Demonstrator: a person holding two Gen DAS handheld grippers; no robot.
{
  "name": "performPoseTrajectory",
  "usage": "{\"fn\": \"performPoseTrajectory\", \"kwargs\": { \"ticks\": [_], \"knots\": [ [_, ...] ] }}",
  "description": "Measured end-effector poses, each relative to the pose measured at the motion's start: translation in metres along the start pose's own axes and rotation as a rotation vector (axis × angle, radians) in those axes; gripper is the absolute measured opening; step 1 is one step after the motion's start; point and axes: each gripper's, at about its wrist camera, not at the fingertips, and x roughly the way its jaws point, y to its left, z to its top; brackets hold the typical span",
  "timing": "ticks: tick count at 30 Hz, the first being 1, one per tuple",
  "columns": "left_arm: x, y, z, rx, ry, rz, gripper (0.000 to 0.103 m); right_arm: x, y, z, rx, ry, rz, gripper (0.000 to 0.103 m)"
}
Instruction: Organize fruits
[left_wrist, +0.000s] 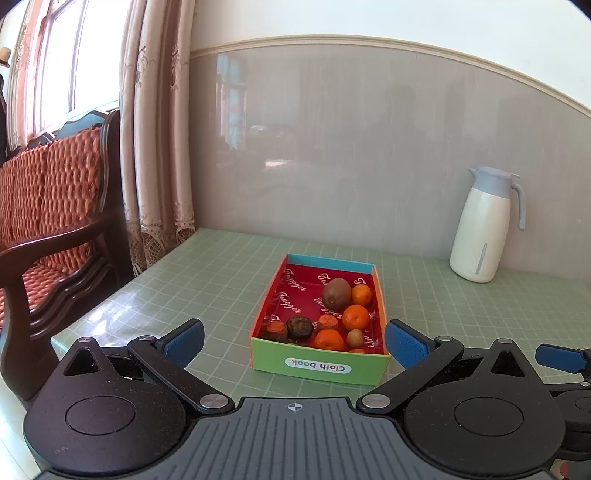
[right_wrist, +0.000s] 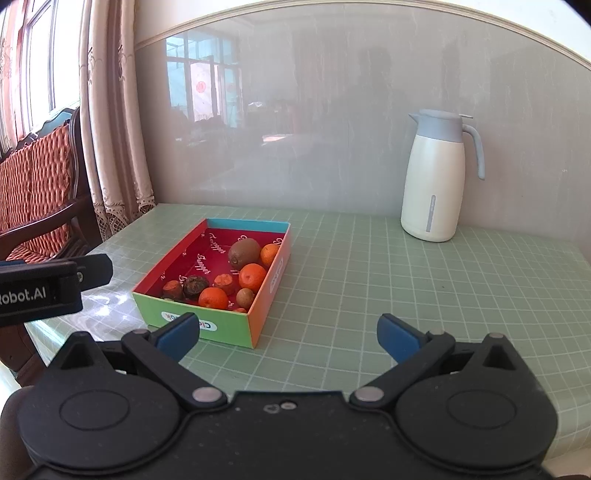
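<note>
Box (left_wrist: 319, 363): open cardboard tray, green front, red lining, on the checked table (right_wrist: 369, 277); straight ahead of the left gripper (left_wrist: 294, 341), ahead and to the left of the right gripper (right_wrist: 288, 336). Light, walls likely flex; would slide if nudged.

Kiwi (left_wrist: 336, 293): far right of the box interior. Firm, fuzzy; grip across the middle.

Tangerines, largest (left_wrist: 355, 317): along the right wall. Soft skin, round, apt to roll; pinch gently across the widest part.

Dark shrivelled fruit (left_wrist: 299, 328): near left; probably fragile.

Small brown fruit (left_wrist: 355, 338): near right corner, crowded by neighbours.

Both grippers: fingers spread wide, holding nothing, short of the box.
</note>
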Motion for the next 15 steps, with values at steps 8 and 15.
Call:
{"fn": "performPoseTrajectory", "kwargs": {
  "ticks": [8, 15],
  "knots": [
    [-0.0021, -0.0027, -0.0028, 0.022, -0.023, -0.03, 0.103, 0.0013, -0.0003, 0.0011, 0.006, -0.004, -0.005, 0.103],
    [-0.0014, -0.0026, -0.0037, 0.015, -0.048, -0.043, 0.102, 0.0032, -0.0022, 0.0008, 0.008, 0.0, -0.005, 0.103]
  ]
}}
